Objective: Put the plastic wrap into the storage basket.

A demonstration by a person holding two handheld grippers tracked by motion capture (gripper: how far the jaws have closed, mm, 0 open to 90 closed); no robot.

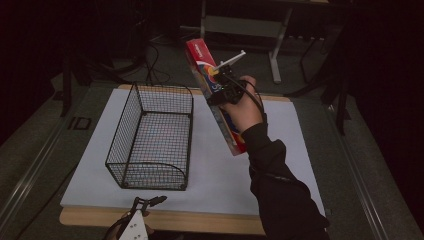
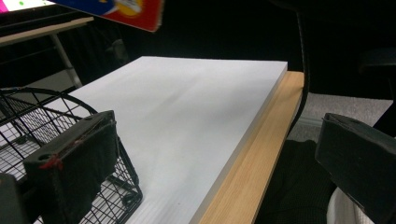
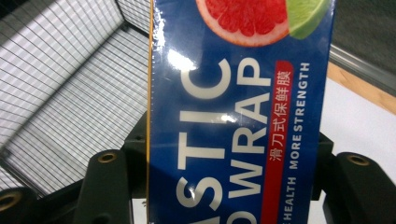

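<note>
A long plastic wrap box, red and blue with fruit pictures, is held tilted in the air just right of a black wire basket. My right gripper is shut on the box's middle. In the right gripper view the box lies between both jaws, with the basket's mesh floor below and behind it. My left gripper rests low at the table's front edge, open and holding nothing. From the left gripper I see the basket's rounded end at left and the box's corner overhead.
The basket stands on a white board laid over a wooden table. White board stretches right of the basket. A desk frame and floor cables lie beyond the far edge. A dark sleeve crosses the front right.
</note>
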